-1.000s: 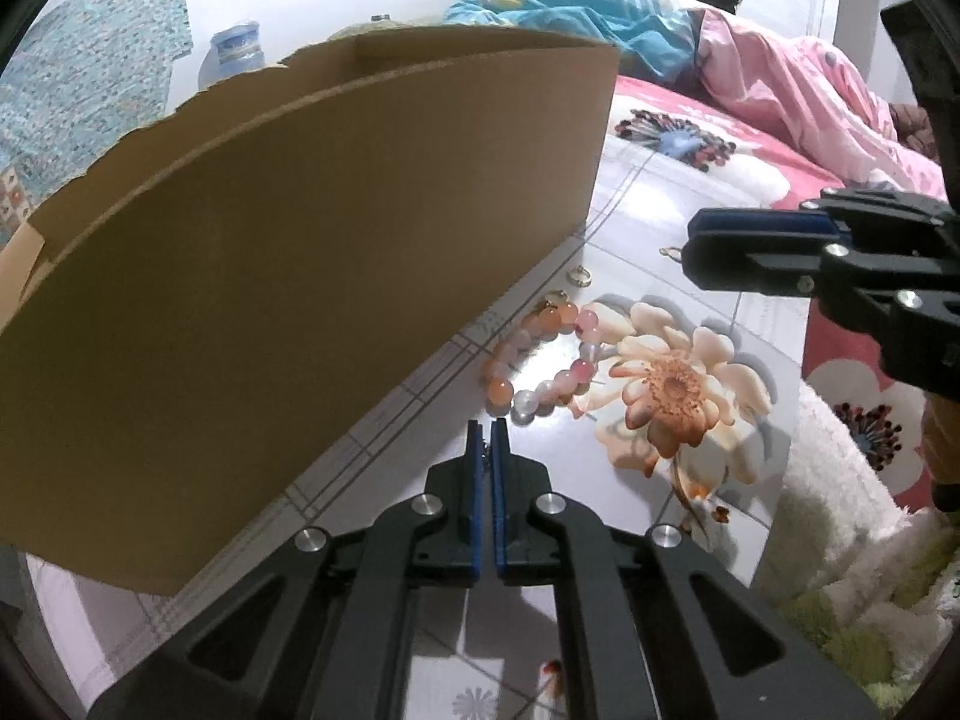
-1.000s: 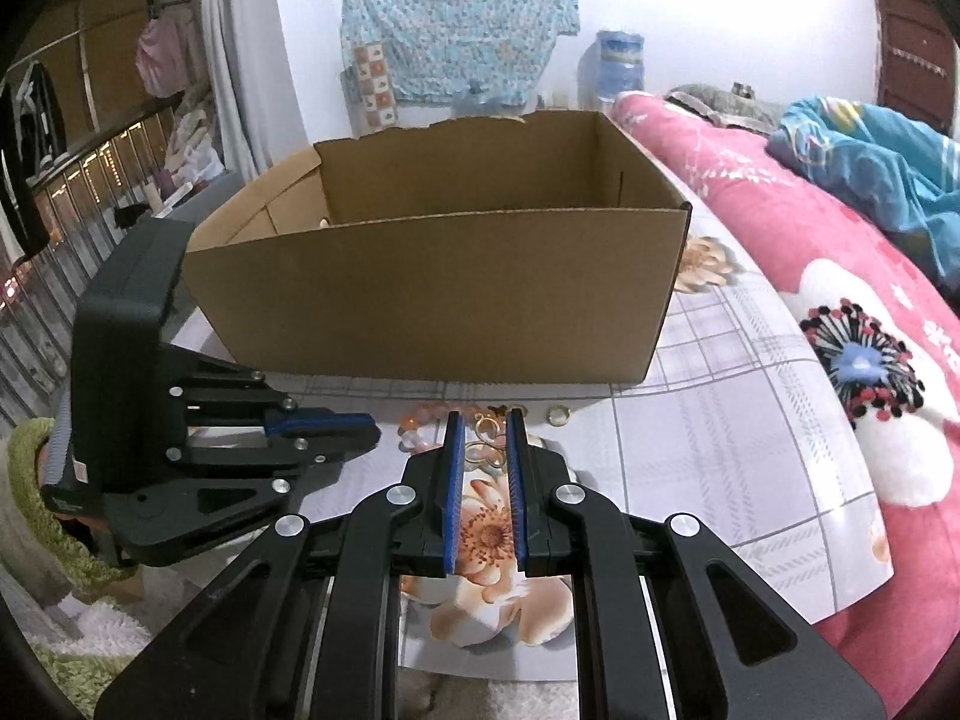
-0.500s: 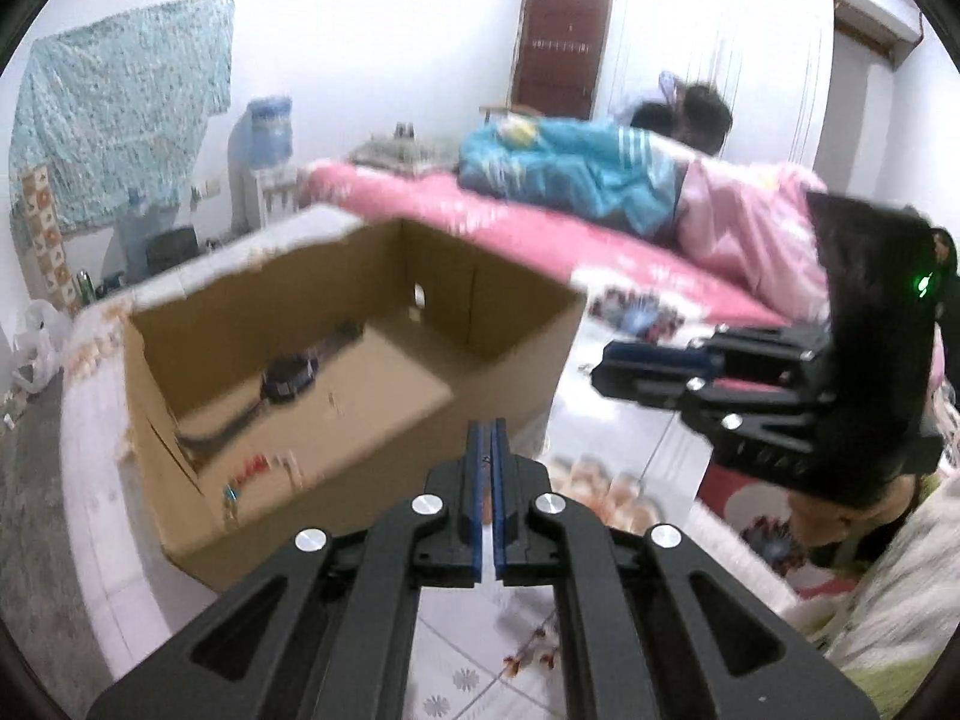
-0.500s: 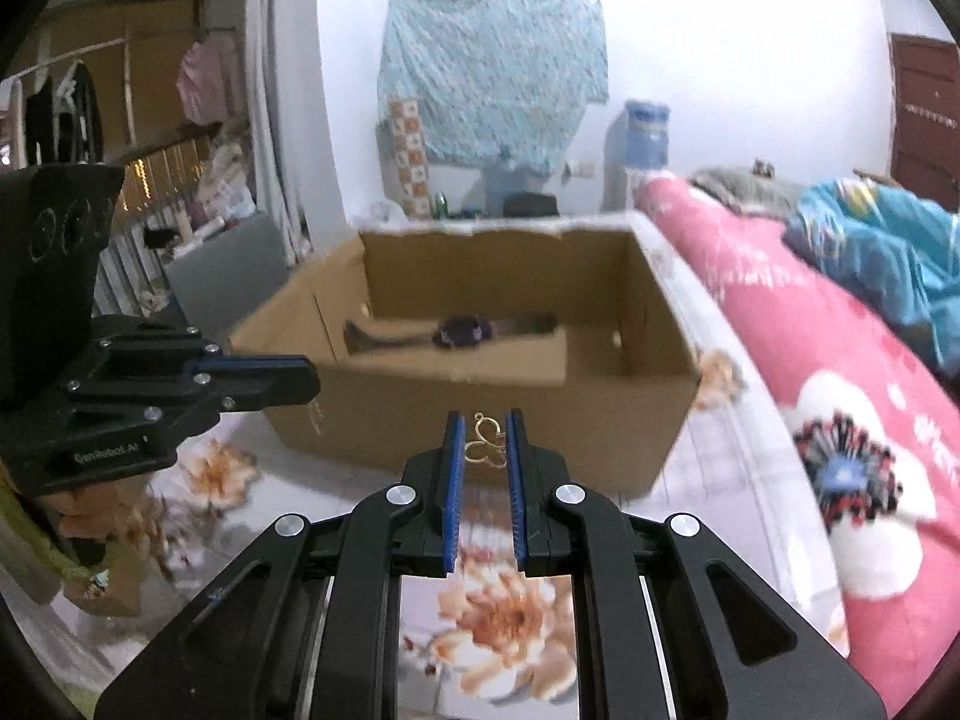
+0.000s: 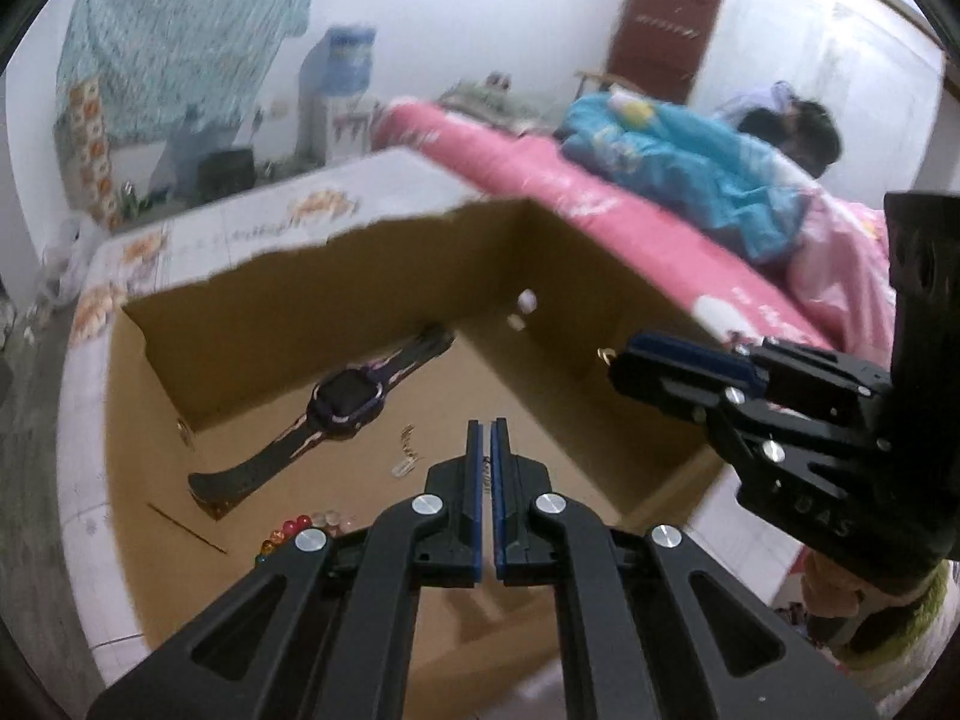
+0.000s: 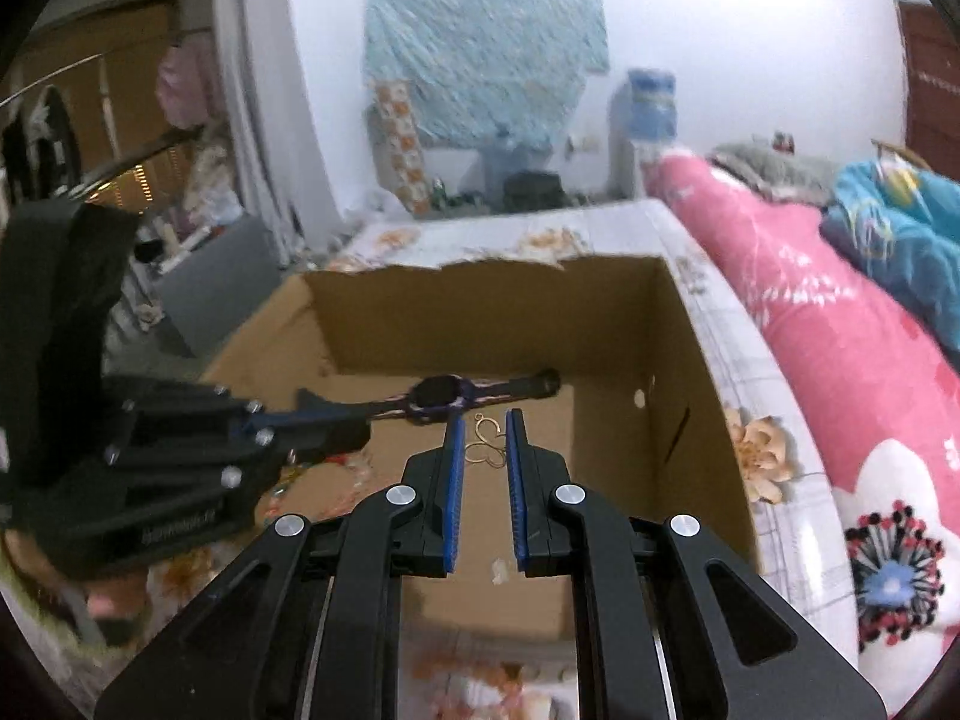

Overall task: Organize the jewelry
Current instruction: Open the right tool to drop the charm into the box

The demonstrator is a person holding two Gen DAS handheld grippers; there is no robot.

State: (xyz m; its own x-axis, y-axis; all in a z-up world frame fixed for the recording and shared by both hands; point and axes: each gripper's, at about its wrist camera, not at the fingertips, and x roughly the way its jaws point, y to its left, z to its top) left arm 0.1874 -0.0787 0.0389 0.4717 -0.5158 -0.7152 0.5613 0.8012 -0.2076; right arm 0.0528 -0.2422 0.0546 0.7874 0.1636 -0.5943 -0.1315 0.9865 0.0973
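Seen from the left wrist, where the cardboard box [image 5: 336,312] lies open below:
Left gripper [image 5: 486,444]: jaws pressed almost together, something thin and pale pinched in the slit; what it is cannot be told.
Right gripper [image 5: 618,357]: enters from the right over the box's right wall, a gold earring [image 5: 606,354] showing at its tip.
Watch [image 5: 336,408]: lies flat on the box floor, strap stretched out.
Beads [image 5: 288,531]: coloured string on the floor at the near left, beside a thin stick.

Seen from the right wrist, looking down into the same box:
Right gripper [image 6: 483,444]: jaws narrow, closed on the gold earring [image 6: 485,444], a bent wire figure hanging over the box floor.
Left gripper [image 6: 342,426]: comes in from the left, blurred, above the watch [image 6: 438,399].
Counter [image 6: 750,396]: flowered cloth around the box, pink bedding to the right.

Handling, as a judgement:
Weight: the earring is probably very light, so it may cling to a pad on release.
Stiffness: thin wire, likely to bend under a hard squeeze.
Slip: smooth metal, small contact, could twist out.
Hold: best across the wire loops, as now.
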